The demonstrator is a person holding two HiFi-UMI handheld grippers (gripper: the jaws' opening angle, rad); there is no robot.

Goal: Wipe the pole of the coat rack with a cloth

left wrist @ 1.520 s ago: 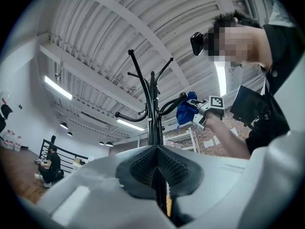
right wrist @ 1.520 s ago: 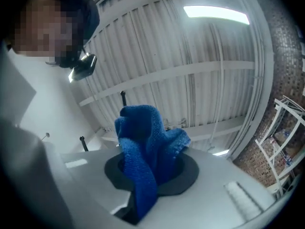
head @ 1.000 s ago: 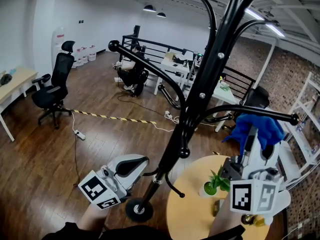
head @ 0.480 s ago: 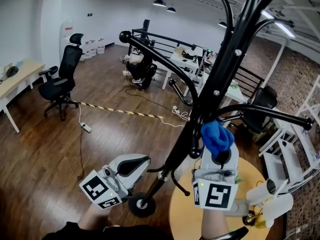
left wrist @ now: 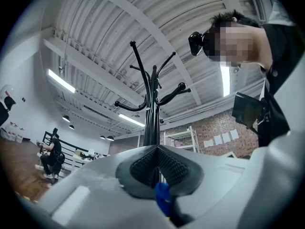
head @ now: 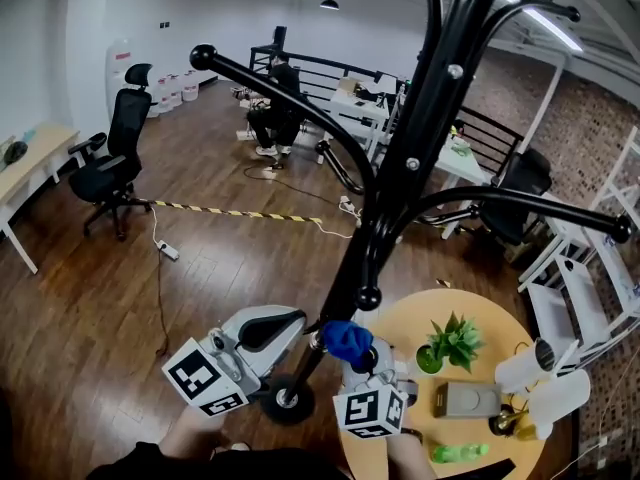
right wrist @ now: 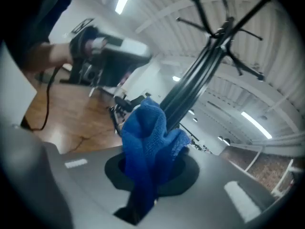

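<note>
blue cloth [head: 347,340] clamped in right hand-held gripper [head: 357,360], beside black pole [head: 400,183]

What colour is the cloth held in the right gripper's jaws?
Bright blue. The cloth shows best in the right gripper view.

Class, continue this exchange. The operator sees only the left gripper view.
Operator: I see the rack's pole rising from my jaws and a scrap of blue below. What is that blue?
Observer: A blue cloth, pinched in the right gripper.
Operator: Where is it on the pole?
Observer: In the head view it sits against the pole low down, above the base, beside the left gripper.
Operator: What stands to its right?
Observer: A round wooden table with a small potted plant.
</note>
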